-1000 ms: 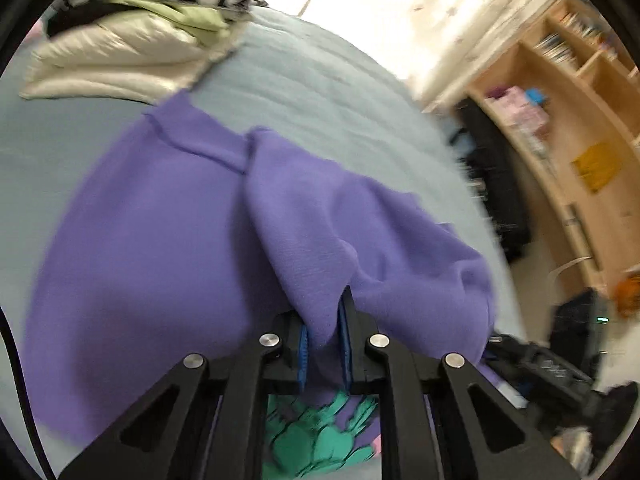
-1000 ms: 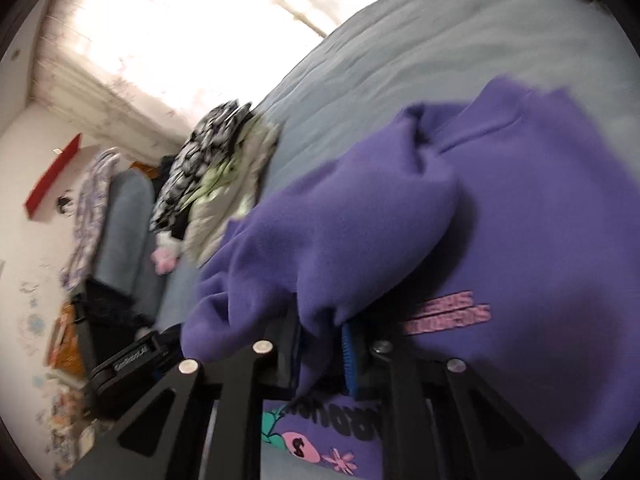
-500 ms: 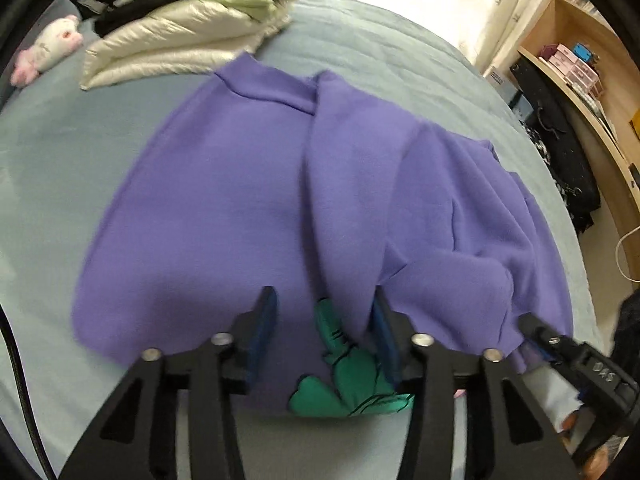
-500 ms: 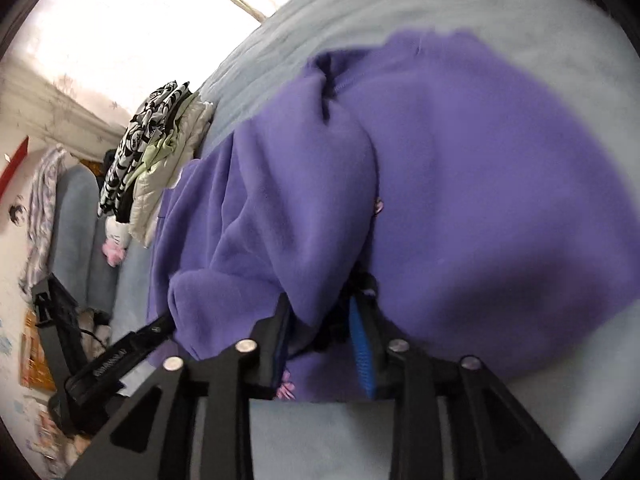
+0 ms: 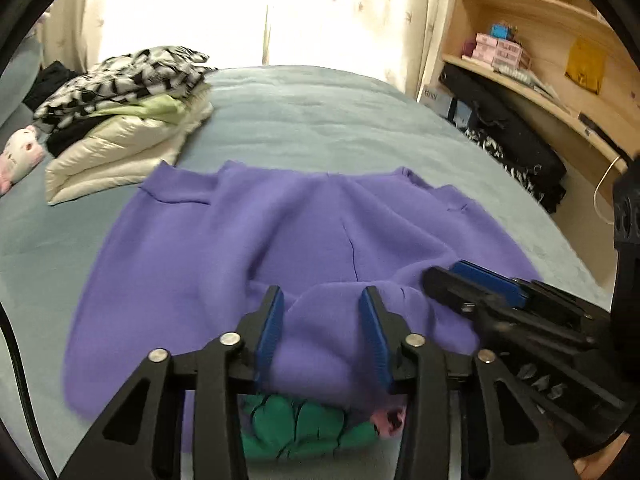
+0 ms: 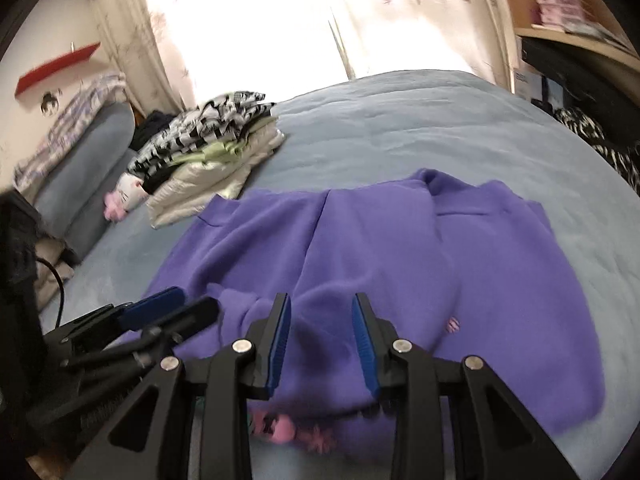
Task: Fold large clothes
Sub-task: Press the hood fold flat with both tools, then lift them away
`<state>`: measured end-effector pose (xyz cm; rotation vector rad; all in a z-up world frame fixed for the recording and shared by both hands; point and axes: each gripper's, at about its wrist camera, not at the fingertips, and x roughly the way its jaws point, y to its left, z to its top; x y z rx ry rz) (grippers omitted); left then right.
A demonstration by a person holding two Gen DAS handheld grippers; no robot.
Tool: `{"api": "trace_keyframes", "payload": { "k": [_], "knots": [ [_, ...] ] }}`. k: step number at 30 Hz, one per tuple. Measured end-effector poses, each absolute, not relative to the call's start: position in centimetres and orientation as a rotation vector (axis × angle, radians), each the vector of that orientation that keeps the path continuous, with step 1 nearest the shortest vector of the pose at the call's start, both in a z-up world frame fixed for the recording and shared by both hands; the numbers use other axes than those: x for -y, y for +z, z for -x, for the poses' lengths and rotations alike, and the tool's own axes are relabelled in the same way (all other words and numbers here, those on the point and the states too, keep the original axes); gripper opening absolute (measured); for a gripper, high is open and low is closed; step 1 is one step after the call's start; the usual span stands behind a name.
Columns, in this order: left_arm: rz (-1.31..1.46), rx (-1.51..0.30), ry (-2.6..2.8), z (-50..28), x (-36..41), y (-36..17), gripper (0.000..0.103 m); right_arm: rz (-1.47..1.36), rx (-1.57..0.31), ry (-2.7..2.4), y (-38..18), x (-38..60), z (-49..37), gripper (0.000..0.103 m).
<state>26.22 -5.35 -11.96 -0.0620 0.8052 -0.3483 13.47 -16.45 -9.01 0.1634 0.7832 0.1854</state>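
Purple fleece sweatshirt (image 5: 288, 240) lies spread across the pale blue quilted bed cover (image 5: 320, 116), filling the middle of both wrist views, with its two sleeves folded inward over the body. Its near hem, showing a green print (image 5: 296, 428) and pink print (image 6: 280, 430), sits at the bottom centre of each frame under the tool fingers.

In the left wrist view the left gripper (image 5: 322, 328) has its blue-padded jaws spread apart, straddling a raised bump of purple cloth without pinching it. At the right edge of that frame the right gripper (image 5: 476, 284) reaches in over the sweatshirt's right side. In the right wrist view the right gripper (image 6: 322, 330) also stands with its jaws apart, cloth lying loose between them, while the left gripper (image 6: 168, 308) shows at lower left, just beside it.

Towards the upper left of both frames, well apart from the sweatshirt's far edge, sits a stack of folded clothes (image 5: 120, 120): cream puffer layers below, light green in the middle, black-and-white patterned fabric on top. A white and pink plush toy (image 5: 20, 152) lies at its left. Wooden shelves (image 5: 532, 40) with pink boxes occupy the upper right, and bright curtains (image 6: 280, 20) fill the top.
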Motion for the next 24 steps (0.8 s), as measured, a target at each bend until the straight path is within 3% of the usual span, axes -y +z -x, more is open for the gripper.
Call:
{"api": "trace_keyframes", "payload": {
  "k": [2,5,6,24],
  "knots": [
    [0.059,-0.869,-0.309,-27.8,5.4,-14.0,0.037,-0.147,-0.836,0.149,-10.7,16.6,-15.0,0.031],
    [0.108,-0.905,-0.301,-29.3,4.9,-15.8,0.038,-0.157,-0.872,0.127,-12.5,17.5,-15.3,0.012],
    [0.107,-0.899,-0.304,-29.3,5.0,-15.9,0.038,-0.162,-0.872,0.130,-12.8,17.7,-15.3,0.011],
    [0.106,-0.909,-0.291,-27.8,4.7,-14.0,0.039,-0.234,-0.917,0.126,-12.1,17.4,-14.8,0.015]
  ]
}}
